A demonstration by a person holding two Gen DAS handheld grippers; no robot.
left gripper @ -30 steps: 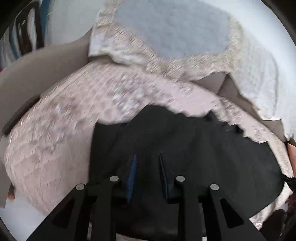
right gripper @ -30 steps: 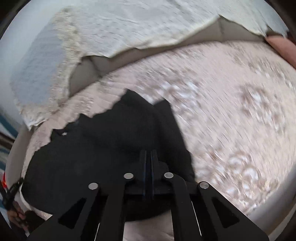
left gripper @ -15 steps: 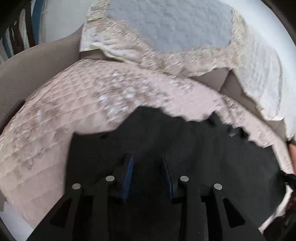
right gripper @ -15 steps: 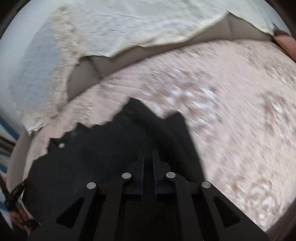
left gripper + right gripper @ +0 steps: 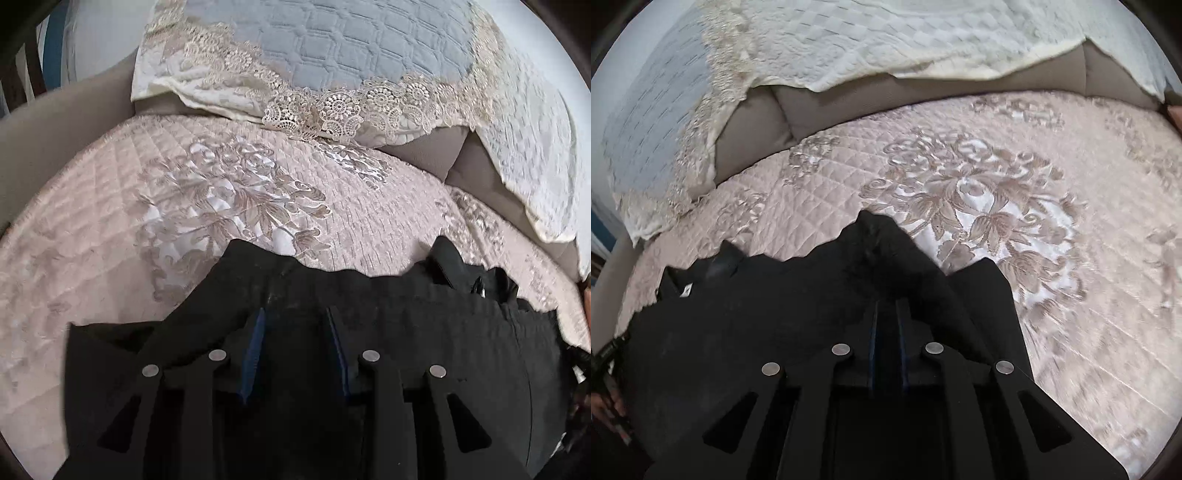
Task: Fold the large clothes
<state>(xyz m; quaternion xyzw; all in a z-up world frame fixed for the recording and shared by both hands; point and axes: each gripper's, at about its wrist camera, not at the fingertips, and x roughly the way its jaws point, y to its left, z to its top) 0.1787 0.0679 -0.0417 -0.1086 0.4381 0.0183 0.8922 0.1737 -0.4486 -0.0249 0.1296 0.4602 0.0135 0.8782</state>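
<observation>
A large black garment (image 5: 424, 332) lies spread on a pink quilted sofa cover (image 5: 110, 240). My left gripper (image 5: 295, 317) is open just above the garment, with black cloth showing in the gap between its blue-lined fingers. In the right wrist view the same garment (image 5: 757, 314) fills the lower left. My right gripper (image 5: 887, 310) is shut on a raised fold of the black cloth, which peaks just ahead of the fingertips. A small white tag (image 5: 685, 291) shows near the garment's far left edge.
A blue quilted pillow with a lace border (image 5: 332, 55) and a cream quilted throw (image 5: 905, 40) lie along the sofa back. The brown sofa backrest (image 5: 757, 125) shows under them. Floral embroidery (image 5: 979, 206) covers the seat to the right.
Both grippers have moved forward over the garment toward the sofa back. The left jaws have opened a little wider. The right gripper stays shut on the cloth fold.
</observation>
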